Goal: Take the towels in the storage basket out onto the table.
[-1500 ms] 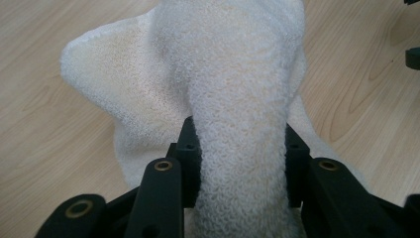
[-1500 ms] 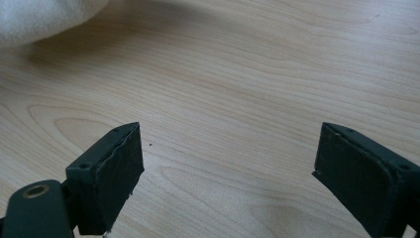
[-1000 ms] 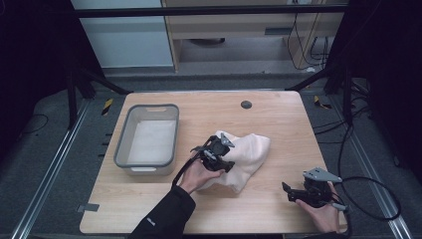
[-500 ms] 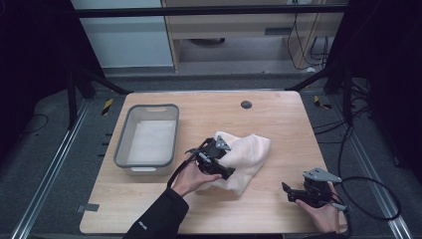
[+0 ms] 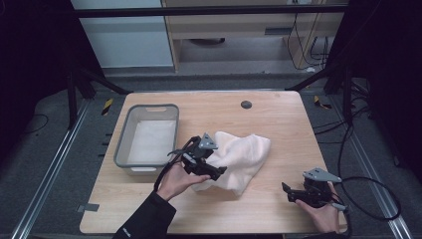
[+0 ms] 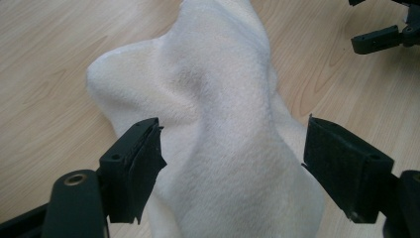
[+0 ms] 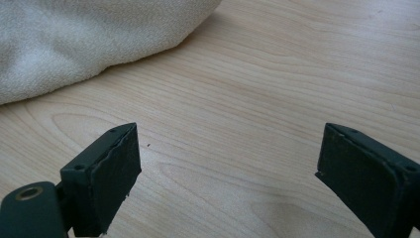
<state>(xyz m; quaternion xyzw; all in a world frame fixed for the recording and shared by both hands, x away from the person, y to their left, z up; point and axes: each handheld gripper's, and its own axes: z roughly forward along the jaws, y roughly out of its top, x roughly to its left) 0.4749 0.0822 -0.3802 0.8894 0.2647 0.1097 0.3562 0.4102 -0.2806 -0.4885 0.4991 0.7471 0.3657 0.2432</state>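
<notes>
Towel [image 6: 218, 129], soft, light and floppy by its look, bunches between the spread left tool [image 6: 233, 163], best pinched at a raised fold; right tool [image 7: 228, 183] gapes over bare bench [image 7: 277, 99].

white towel [image 5: 239, 157], crumpled, mid-table

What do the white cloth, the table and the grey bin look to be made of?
Cloth: soft fleece or terry, judging by its fuzzy matte nap and loose folds. Table: light wood or wood-look laminate, with visible grain and a faint sheen. Bin: probably moulded plastic, smooth, with rounded corners.
</notes>
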